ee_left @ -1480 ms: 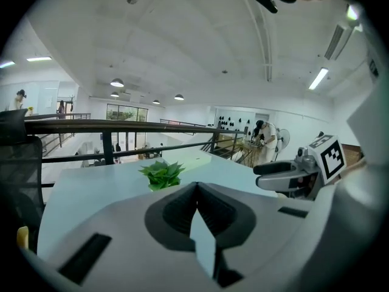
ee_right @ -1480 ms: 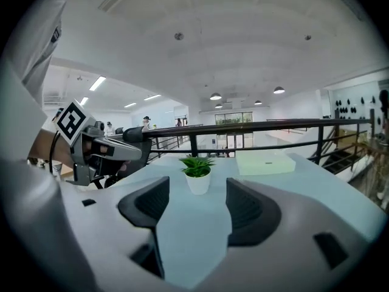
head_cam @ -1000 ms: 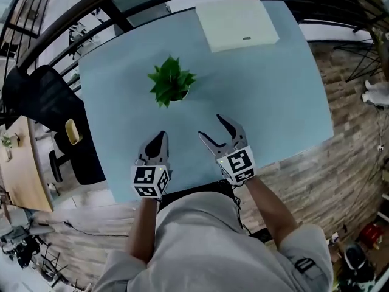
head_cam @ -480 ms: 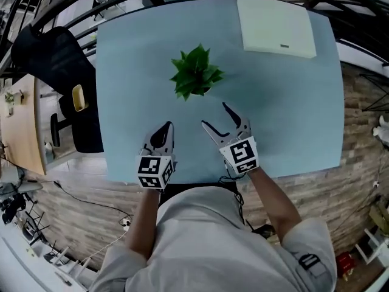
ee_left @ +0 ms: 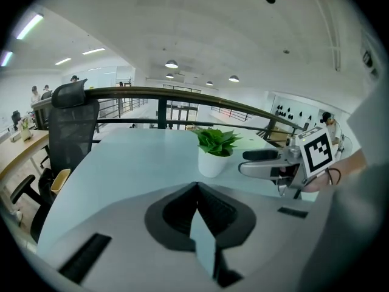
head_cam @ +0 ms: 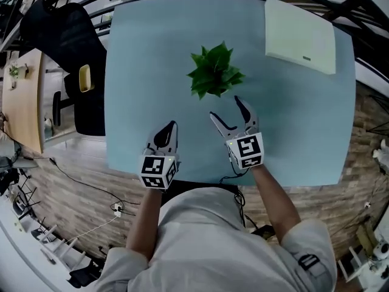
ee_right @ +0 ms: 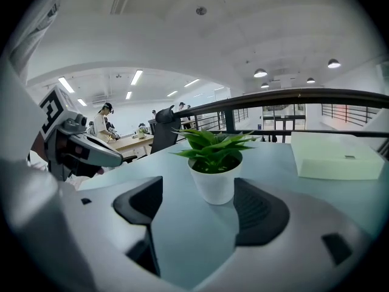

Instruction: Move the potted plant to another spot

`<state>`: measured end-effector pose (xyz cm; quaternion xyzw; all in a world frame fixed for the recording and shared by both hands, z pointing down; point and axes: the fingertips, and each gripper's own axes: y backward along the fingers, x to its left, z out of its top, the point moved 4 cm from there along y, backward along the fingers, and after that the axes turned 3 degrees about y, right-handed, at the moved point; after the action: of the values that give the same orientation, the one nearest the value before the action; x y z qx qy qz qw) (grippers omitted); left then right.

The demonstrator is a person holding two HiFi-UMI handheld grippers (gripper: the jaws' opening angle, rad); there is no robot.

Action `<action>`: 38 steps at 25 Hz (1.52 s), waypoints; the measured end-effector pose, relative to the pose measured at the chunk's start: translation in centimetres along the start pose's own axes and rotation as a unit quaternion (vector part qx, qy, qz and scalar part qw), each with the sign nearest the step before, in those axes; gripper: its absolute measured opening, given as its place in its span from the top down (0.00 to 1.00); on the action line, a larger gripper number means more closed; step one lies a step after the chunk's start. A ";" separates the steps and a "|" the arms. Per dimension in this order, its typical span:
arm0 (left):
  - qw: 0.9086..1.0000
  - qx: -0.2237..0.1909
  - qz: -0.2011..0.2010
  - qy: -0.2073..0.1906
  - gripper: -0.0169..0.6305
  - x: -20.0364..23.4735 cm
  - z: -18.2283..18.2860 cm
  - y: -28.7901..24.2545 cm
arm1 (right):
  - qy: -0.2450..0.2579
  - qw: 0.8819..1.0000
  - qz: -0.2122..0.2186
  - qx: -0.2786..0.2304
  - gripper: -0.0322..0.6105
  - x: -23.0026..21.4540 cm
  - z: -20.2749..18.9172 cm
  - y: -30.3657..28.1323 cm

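Note:
A small green plant in a white pot (head_cam: 214, 78) (ee_right: 214, 178) (ee_left: 213, 156) stands upright near the middle of the pale blue table (head_cam: 152, 53). My right gripper (head_cam: 230, 113) sits just in front of the pot, pointing at it, its jaws opening and wide apart; the pot is beyond the fingertips, untouched. In the right gripper view the pot shows centred between the two dark pads (ee_right: 261, 213). My left gripper (head_cam: 166, 132) rests over the table's near left part with its jaws pressed together and nothing in them.
A flat pale box (head_cam: 300, 35) lies at the table's far right corner. A black office chair (head_cam: 67, 35) stands off the table's left side beside a wooden desk (head_cam: 21, 96). A dark curved railing (ee_left: 182, 93) runs behind the table.
Both grippers moved forward toward the plant. The right gripper's tips now reach close to the pot, and its jaws stand a little wider.

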<state>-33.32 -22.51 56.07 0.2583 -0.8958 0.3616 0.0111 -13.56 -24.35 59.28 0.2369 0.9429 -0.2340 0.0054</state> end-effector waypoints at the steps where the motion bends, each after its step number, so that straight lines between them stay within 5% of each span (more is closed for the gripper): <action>1: 1.000 0.001 0.002 0.003 0.95 0.1 -0.2 0.1 | 0.001 1.000 0.000 -0.001 0.38 -0.1 0.1 -0.3; 38: 0.999 0.008 0.021 0.031 0.95 1.5 -2.1 -0.5 | 0.039 0.998 -0.039 -0.041 0.15 -2.7 2.1 -8.2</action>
<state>-34.70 -22.12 58.21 0.2282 -0.8972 0.3770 0.0288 -15.11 -32.86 61.30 0.2084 0.9598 -0.1853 -0.0309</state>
